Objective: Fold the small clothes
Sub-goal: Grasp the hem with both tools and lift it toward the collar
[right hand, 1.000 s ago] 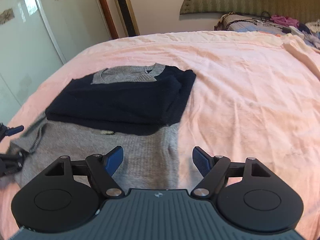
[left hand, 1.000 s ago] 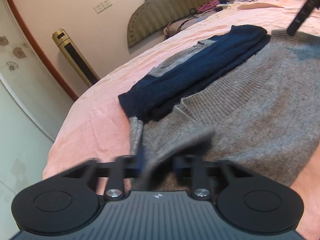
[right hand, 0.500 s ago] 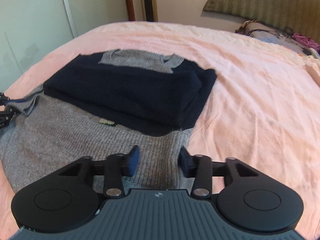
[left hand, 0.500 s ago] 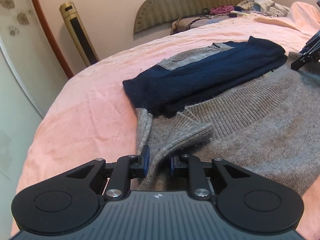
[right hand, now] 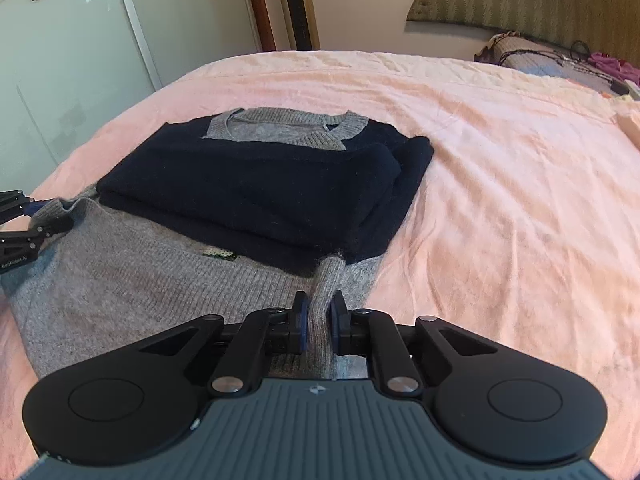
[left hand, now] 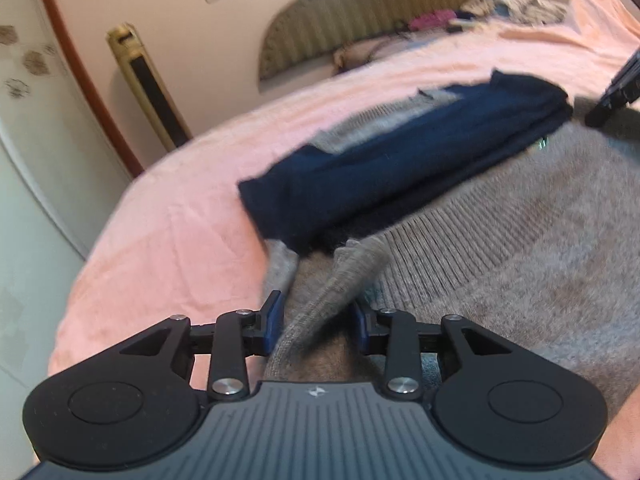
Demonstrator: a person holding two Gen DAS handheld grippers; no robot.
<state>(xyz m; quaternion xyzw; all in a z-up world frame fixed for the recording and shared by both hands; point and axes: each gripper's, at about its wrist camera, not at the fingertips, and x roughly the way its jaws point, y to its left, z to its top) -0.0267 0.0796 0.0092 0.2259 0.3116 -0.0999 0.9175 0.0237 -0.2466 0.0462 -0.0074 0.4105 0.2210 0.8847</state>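
Grey ribbed wool, soft and fuzzy: the grey knitted sweater (right hand: 120,276) lies flat across the near part of the pink bedspread (right hand: 500,168), its far end under a folded navy knit sweater (right hand: 256,184) with a grey V-neck. At the sweater's left corner, the left gripper (left hand: 316,322) has just been opening; a raised fold of knit lies loosely between its blue pads. At the right corner, the right gripper (right hand: 318,322), having just been closing, pinches a ridge of grey fabric. A padded olive headboard (right hand: 532,0) stands far right.
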